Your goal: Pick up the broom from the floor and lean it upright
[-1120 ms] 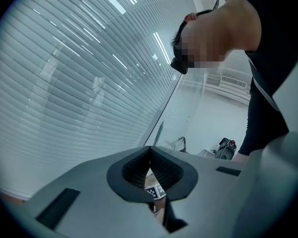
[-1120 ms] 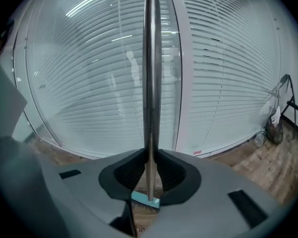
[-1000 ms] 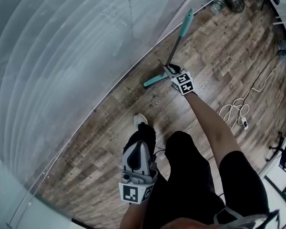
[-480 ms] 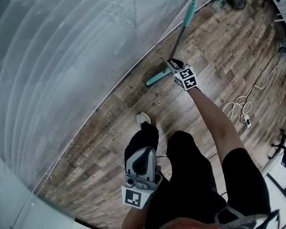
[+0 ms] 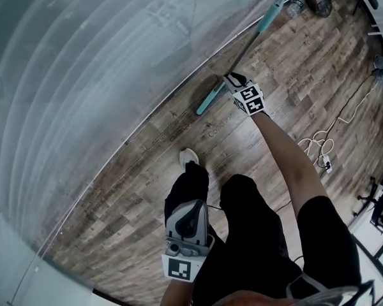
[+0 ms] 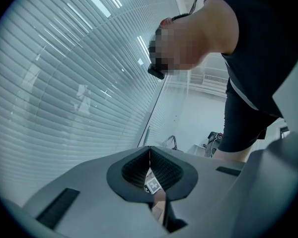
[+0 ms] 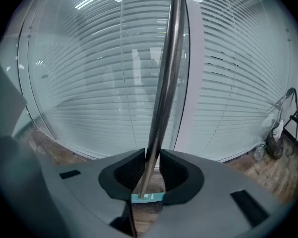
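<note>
Glass wall [image 5: 83, 75]: our landmark here, a big curved pane with blinds behind it, running along the edge of the wood floor [image 5: 147, 196].

Broom [image 5: 246, 43]: it was off the floor and standing steeply. Its teal head sat on the boards right at the foot of the glass wall, and the metal pole ran up in front of it. The teal grip end was over by the glass, but we couldn't tell if it actually touched.

Right gripper [image 5: 233, 80]: we had it clamped on the broom [image 7: 164, 83] low on the pole, just above the head, a bit out from the glass wall. In its own view the right gripper [image 7: 151, 157] had both pads pressed on the pole, with the blinds straight behind.

Left gripper [image 5: 188, 203]: it was closed with nothing in it, held near our legs and well back from the glass wall. In its own view the left gripper [image 6: 150, 155] had its pads meeting.

Shoe [image 5: 188, 158]: one white toe was on the floor, between us and the glass wall.

Cable [image 5: 316, 148]: a loose white coil lay on the boards, well away from the glass wall.
</note>
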The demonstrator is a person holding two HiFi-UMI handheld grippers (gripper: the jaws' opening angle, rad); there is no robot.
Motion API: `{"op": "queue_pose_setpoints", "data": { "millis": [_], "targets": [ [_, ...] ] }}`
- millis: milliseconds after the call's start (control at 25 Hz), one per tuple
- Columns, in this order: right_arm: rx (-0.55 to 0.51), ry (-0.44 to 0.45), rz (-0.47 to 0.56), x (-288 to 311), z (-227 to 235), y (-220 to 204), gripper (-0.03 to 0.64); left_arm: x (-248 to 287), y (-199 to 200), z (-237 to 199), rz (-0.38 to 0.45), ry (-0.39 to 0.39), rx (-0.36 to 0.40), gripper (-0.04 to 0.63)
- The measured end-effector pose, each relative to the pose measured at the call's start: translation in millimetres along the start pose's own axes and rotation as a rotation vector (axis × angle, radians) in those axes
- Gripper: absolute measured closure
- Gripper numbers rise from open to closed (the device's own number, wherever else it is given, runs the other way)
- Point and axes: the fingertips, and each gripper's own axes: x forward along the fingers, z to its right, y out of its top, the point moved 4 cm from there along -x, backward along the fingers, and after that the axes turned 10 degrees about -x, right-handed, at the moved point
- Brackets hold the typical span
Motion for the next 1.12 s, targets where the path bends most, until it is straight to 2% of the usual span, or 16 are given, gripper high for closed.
{"op": "queue_pose_setpoints", "data": {
  "millis": [120,320,560,720,840,960,1120],
  "targets": [
    [-0.011,-0.034,0.058,-3.1,12.9,14.1,0.52,-5.0,-3.6,-4.6,-0.005,0.004,0.004,0.577],
    [-0.049,-0.065,0.159,-15.8,31.1,47.4,0.509,-8.3,-7.9,-19.9,0.002,0.038,-0.048,0.577],
    [-0.102,-0.071,0.25,-35.5,37.7,84.1,0.578,-9.2,0.3,-18.8,0.028,0.042,-0.031,0.577],
    [-0.104,-0.107,0.335,-56.3,43.0,116.8,0.578,-13.6,6.8,-13.8,0.047,0.056,-0.028,0.577],
    [-0.072,-0.114,0.365,-58.0,54.5,133.6,0.578,-17.5,6.9,-8.0,0.048,0.068,-0.038,0.577],
    [-0.015,-0.123,0.351,-57.0,71.5,126.2,0.577,-24.3,4.0,-3.3,0.048,0.078,-0.044,0.577],
    [0.108,-0.14,0.404,-67.3,82.6,108.7,0.492,-28.1,1.5,-2.3,0.048,0.098,-0.051,0.577]
  ]
}}
